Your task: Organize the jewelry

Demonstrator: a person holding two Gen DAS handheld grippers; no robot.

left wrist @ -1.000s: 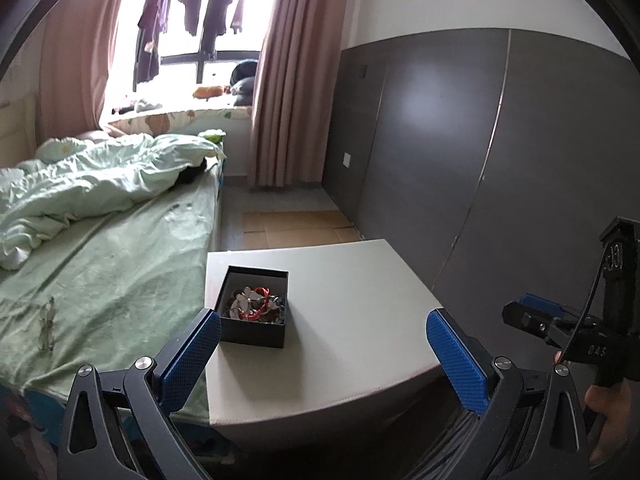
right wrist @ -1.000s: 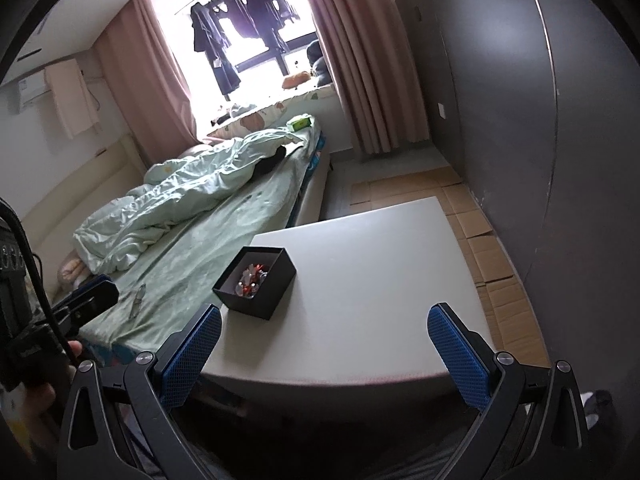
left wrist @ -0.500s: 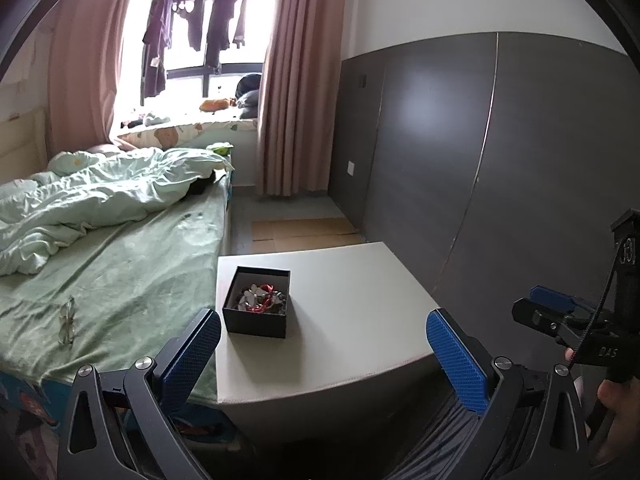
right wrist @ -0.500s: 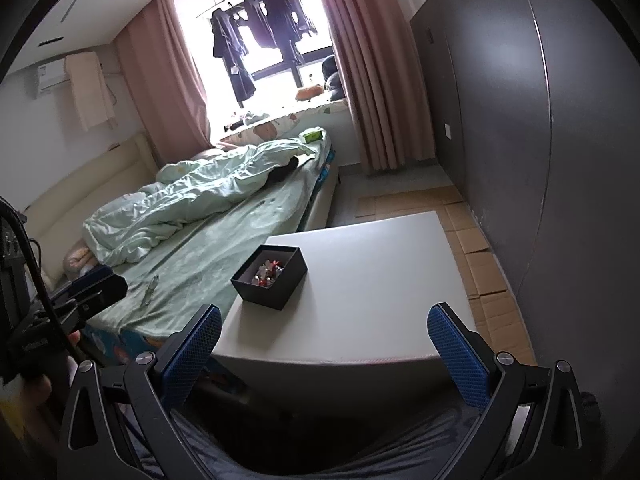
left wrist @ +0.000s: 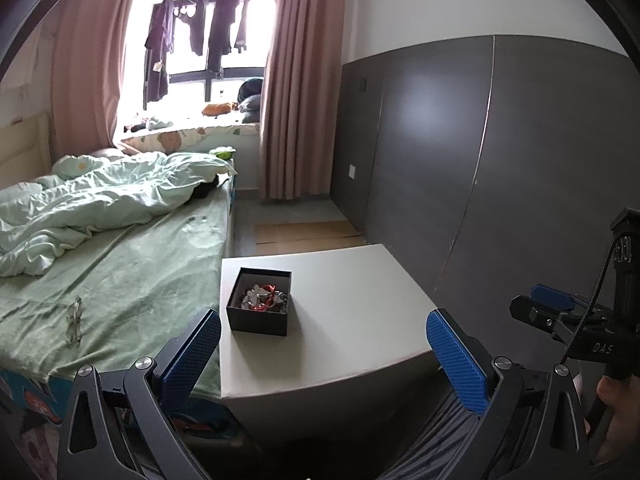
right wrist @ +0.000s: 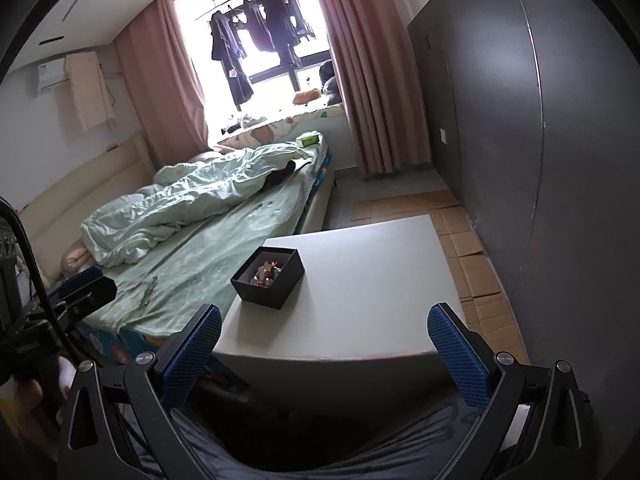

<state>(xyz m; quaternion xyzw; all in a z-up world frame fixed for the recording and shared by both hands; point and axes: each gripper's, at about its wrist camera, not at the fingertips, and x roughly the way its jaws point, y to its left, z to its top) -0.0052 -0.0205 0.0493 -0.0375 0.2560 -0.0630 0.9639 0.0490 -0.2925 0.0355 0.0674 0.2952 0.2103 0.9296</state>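
Black and square, the open cardboard box (left wrist: 259,303) sits near the left edge of the pale grey table (left wrist: 352,320), toward the near-left corner, holding a tangle of red and silver jewelry (left wrist: 264,299). Both tools hang short of the table's near edge, touching nothing: the left gripper (left wrist: 323,346) has its blue-padded fingers (left wrist: 456,354) spread wide and empty, and the right gripper (right wrist: 324,344) is likewise spread with nothing between its pads. Beside the table's left edge lies a green-sheeted bed (left wrist: 120,272), with a pair of glasses (left wrist: 74,320) on it.
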